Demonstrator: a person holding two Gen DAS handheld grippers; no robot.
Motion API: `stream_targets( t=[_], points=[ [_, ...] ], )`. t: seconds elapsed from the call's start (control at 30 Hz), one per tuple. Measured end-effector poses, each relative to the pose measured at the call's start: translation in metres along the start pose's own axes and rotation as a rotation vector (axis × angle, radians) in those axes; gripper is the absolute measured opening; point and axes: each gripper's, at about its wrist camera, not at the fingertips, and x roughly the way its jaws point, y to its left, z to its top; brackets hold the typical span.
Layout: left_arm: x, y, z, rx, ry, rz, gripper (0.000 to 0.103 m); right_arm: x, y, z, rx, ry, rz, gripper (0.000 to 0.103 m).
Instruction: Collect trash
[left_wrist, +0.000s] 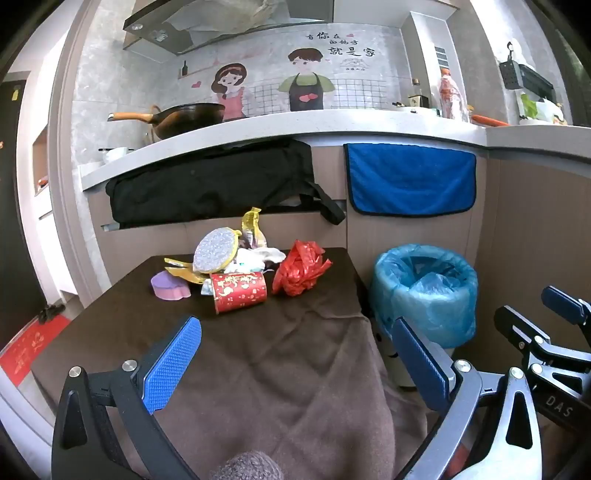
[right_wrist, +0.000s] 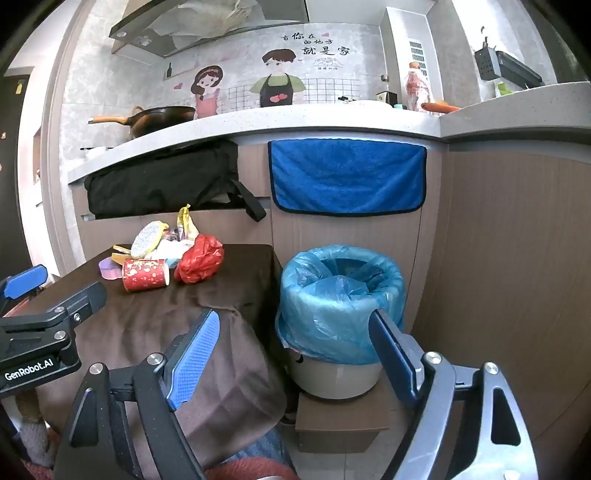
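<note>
A heap of trash lies at the far end of a small table covered by a brown cloth (left_wrist: 288, 354): a red paper cup (left_wrist: 239, 291) on its side, a crumpled red plastic bag (left_wrist: 301, 267), a purple sponge (left_wrist: 170, 286), a round glittery pad (left_wrist: 215, 251), gold wrappers and white tissue. To the right of the table stands a bin lined with a blue bag (left_wrist: 424, 291) (right_wrist: 341, 299). My left gripper (left_wrist: 295, 365) is open over the near part of the cloth, nothing between its fingers. My right gripper (right_wrist: 295, 358) is open in front of the bin, empty.
Behind the table runs a kitchen counter (left_wrist: 295, 129) with a black bag (left_wrist: 210, 181) and a blue towel (left_wrist: 410, 177) hanging from it. A wok (left_wrist: 184, 118) and bottles stand on top. The bin rests on a low brown box (right_wrist: 340, 421).
</note>
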Motion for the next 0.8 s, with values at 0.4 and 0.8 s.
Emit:
stream_targets(
  t=[0.4, 0.8],
  points=[
    [0.0, -0.0013, 0.0, 0.0, -0.001, -0.002, 0.102, -0.0024, -0.0003, -0.0002, 0.002, -0.012, 0.003, 0.08],
    [0.0, 0.0001, 0.0, -0.002, -0.002, -0.001, 0.102, -0.003, -0.0002, 0.0004, 0.001, -0.019, 0.0, 0.08]
  ],
)
